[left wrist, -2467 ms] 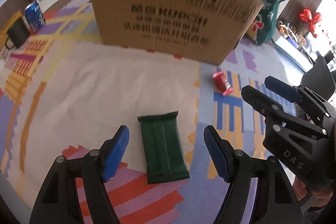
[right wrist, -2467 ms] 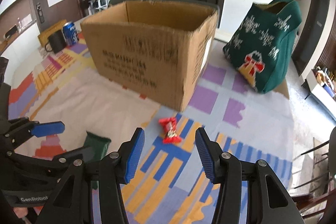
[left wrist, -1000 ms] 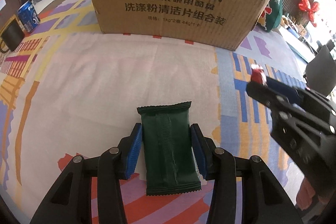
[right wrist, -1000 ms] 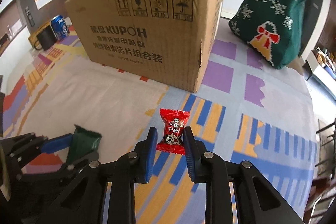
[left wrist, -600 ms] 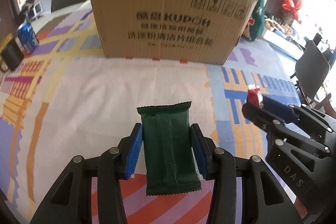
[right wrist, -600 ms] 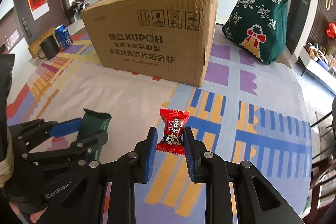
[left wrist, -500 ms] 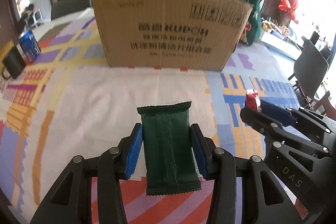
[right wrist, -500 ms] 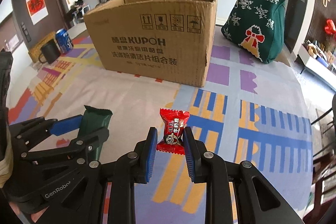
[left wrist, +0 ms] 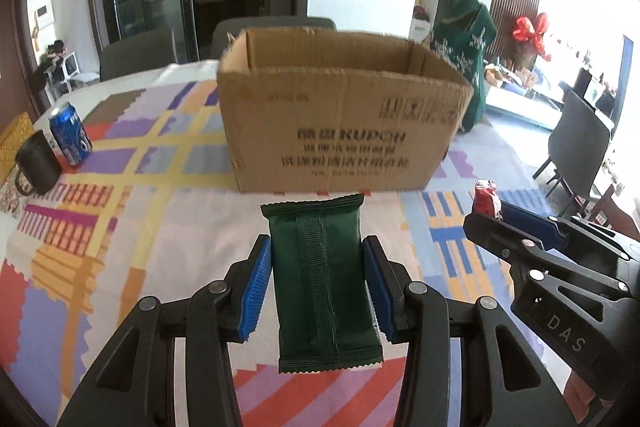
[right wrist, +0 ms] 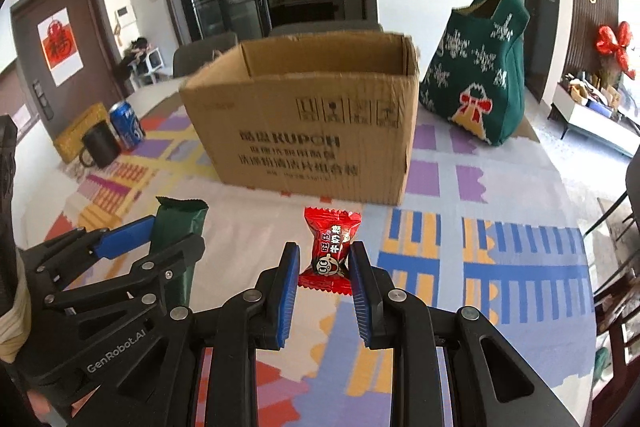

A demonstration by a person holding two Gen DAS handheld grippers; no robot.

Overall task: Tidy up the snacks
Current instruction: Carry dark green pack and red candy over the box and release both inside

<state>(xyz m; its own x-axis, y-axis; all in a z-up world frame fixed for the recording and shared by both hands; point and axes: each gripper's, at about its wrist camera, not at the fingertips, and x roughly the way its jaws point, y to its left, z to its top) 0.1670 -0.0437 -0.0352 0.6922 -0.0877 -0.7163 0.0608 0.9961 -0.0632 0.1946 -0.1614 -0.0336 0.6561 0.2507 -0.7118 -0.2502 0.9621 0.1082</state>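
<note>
Above the bench (left wrist: 172, 227), left gripper (left wrist: 318, 281) pinches the green snack pack (left wrist: 324, 283) between its blue pads, right gripper (right wrist: 324, 269) pinches the red candy (right wrist: 331, 249). Both are held off the surface; open cardboard box (right wrist: 304, 131) sits at 12 o'clock, soda can (left wrist: 70, 133) and black mug (left wrist: 38, 163) at 10.

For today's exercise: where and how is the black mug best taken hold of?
Grip the black mug across its round body, coming from above: it stands upright and its rim is open. The blue can stands close on one side, so keep the fingers clear of it. The handle looks too thin.
</note>
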